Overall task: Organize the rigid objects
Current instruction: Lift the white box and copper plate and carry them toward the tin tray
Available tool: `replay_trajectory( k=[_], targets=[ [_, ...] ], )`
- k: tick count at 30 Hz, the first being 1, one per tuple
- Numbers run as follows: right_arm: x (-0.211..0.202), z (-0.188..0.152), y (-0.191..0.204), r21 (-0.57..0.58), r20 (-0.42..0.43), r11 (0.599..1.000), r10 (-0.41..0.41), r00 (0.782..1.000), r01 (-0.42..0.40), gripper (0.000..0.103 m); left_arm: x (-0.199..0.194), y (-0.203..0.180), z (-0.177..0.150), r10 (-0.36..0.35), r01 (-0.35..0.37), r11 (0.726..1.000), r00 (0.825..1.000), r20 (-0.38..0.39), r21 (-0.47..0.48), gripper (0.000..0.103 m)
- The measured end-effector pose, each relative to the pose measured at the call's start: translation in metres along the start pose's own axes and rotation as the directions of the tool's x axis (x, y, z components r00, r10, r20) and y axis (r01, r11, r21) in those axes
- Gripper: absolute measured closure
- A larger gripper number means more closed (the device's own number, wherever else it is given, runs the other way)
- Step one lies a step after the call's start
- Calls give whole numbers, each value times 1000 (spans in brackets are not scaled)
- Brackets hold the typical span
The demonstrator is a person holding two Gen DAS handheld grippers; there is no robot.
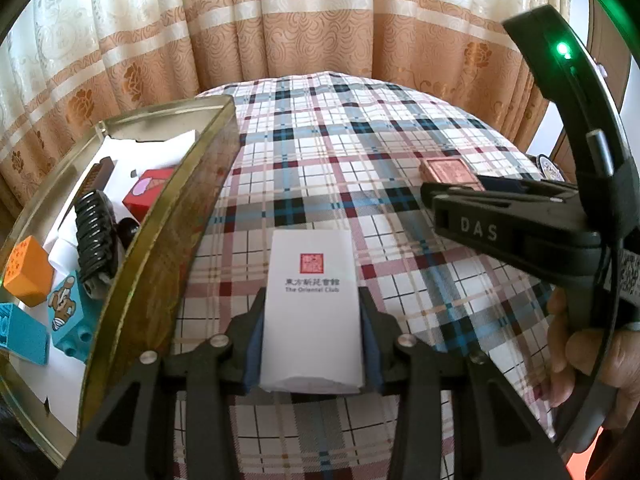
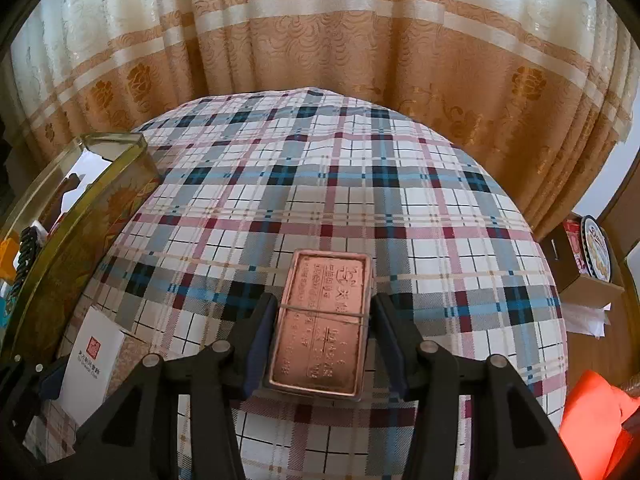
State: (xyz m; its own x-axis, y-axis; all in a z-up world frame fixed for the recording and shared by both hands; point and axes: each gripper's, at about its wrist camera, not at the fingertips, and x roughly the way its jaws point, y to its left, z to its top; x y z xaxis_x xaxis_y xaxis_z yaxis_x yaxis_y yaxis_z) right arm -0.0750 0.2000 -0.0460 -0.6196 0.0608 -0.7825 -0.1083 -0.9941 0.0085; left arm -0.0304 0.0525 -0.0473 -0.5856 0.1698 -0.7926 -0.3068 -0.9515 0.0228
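Observation:
My left gripper (image 1: 312, 312) is shut on a white box (image 1: 312, 304) with a red seal and "The Oriental Club" print, held just right of the gold tin's wall. My right gripper (image 2: 320, 320) is shut on a copper-coloured metal case (image 2: 320, 324) with embossed writing. The left wrist view shows the right gripper (image 1: 460, 196) from the side, with the copper case (image 1: 446, 172) at its tips. The right wrist view shows the white box (image 2: 92, 360) at lower left. The gold tin (image 1: 160, 240) holds several blocks, a black comb-like piece and white paper.
A plaid cloth (image 2: 360, 200) covers the rounded table, with a beige and orange curtain (image 2: 320, 40) behind. The gold tin (image 2: 80, 240) stands at the left edge. A cardboard box with a round cookie tin (image 2: 596, 248) stands off the table at right. Something orange (image 2: 592, 412) lies at lower right.

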Motion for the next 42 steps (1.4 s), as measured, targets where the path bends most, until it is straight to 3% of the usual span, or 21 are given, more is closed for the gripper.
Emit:
replay_trajectory(
  k=[13, 27, 32, 42],
  targets=[
    [-2, -1, -10, 56, 10, 998, -14, 1000, 14, 52, 0, -3, 0, 10, -10, 1000, 1000, 5, 9, 62],
    [-22, -2, -10, 67, 112, 997, -53, 992, 46, 52, -3, -4, -2, -2, 2, 1000, 1000, 15, -1, 63],
    [-27, -2, -13, 85, 137, 995, -58, 989, 46, 52, -14, 2, -2, -9, 11, 999, 998, 60, -36, 63],
    [-41, -4, -9, 87, 207, 994, -86, 975, 69, 52, -41, 0, 4, 4, -2, 1000, 984, 178, -13, 63]
  ],
)
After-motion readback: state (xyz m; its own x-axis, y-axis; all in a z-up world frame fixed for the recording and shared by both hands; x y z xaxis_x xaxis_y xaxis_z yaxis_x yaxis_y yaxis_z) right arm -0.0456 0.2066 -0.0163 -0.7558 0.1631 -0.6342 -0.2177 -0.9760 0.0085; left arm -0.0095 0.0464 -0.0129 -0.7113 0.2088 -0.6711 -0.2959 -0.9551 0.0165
